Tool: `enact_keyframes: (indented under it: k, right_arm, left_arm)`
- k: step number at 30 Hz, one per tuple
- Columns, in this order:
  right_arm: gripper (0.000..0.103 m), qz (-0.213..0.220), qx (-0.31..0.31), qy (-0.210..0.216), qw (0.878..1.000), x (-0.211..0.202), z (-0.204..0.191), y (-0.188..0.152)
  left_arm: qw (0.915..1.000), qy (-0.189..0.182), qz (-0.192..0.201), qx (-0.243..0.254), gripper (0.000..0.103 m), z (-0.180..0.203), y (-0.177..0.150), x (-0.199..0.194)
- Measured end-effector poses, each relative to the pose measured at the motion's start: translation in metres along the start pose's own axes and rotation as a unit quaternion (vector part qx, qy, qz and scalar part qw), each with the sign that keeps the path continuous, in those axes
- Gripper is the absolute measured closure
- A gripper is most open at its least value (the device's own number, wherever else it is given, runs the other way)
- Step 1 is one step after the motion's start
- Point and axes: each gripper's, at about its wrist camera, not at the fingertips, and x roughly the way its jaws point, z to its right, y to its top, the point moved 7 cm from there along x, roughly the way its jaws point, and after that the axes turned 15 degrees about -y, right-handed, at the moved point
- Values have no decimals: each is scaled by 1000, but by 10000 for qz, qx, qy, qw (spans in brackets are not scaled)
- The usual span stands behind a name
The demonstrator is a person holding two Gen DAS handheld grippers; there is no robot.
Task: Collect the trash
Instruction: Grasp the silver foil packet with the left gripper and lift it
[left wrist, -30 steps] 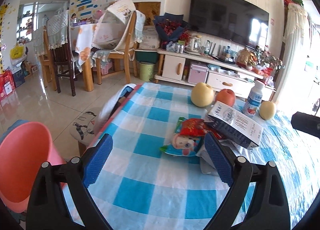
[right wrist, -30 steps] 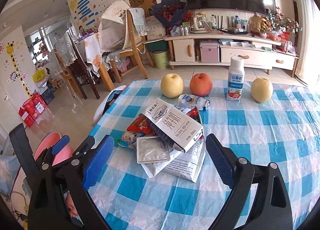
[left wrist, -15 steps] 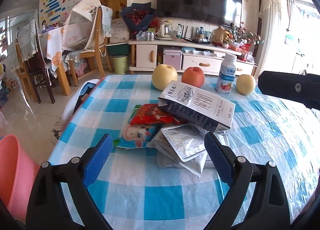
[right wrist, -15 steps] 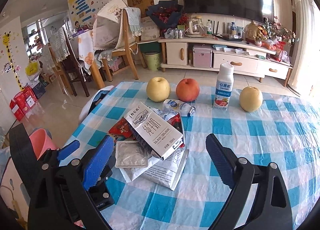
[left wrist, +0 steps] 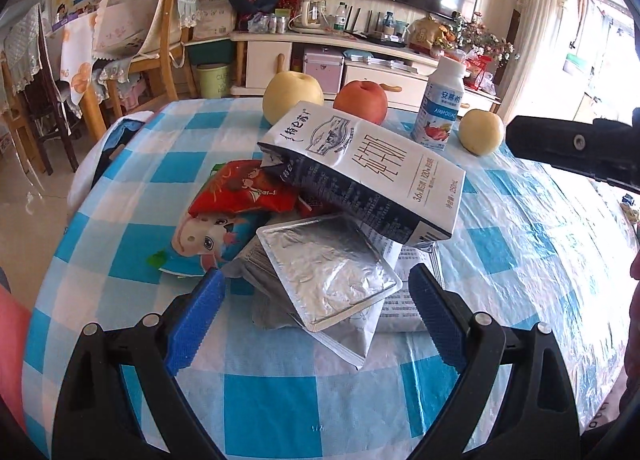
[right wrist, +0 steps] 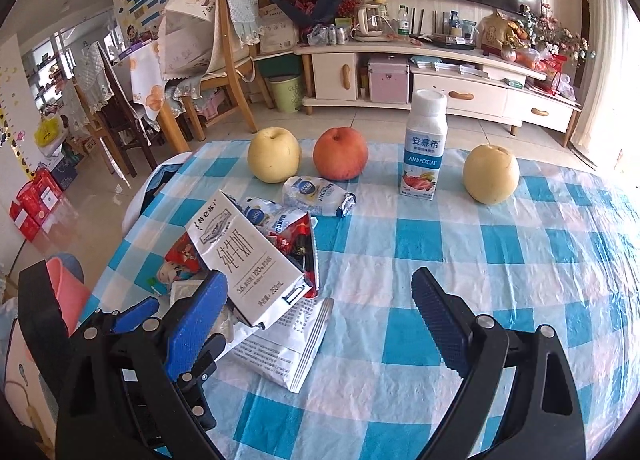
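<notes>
Foil pouch (left wrist: 326, 268) lies between the spread fingers of the left gripper (left wrist: 316, 300), atop the trash pile beneath the milk carton (left wrist: 360, 168). Advance low, close on the pouch edge only. Right gripper (right wrist: 320, 312) spread, empty.

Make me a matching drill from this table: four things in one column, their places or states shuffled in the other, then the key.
Things:
1. milk carton
2. yogurt bottle
3. red apple
4. foil pouch

Places or states:
A. standing upright, cap on
B. between the left claw's open fingers
C. lying tilted on top of the wrapper pile
D. between a yellow fruit and the bottle

Pairs: 1-C, 2-A, 3-D, 4-B
</notes>
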Motion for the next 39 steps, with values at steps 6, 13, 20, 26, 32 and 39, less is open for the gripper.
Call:
enact_keyframes:
  k: [6, 13, 20, 26, 32, 39]
  right_arm:
    - [11, -366, 302, 267, 9985, 18, 1, -2]
    - [11, -427, 235, 434, 9979, 25, -13, 0]
    - [11, -442, 38, 485, 9978, 27, -24, -1]
    - [11, -254, -399, 345, 9983, 24, -30, -3]
    - [11, -277, -460, 369, 9979, 27, -32, -3]
    - [11, -298, -591, 352, 9972, 31, -38, -4]
  left_arm:
    - [9997, 152, -187, -66, 10, -4, -1, 19]
    - [9989, 443, -136, 27, 13, -5, 1, 24]
    - [9990, 220, -265, -275, 23, -11, -6, 22]
    - [9976, -509, -375, 267, 22, 11, -9, 4]
    - [9826, -986, -911, 1281, 21, 43, -38, -1]
    - [9803, -757, -1432, 1134, 20, 58, -70, 18]
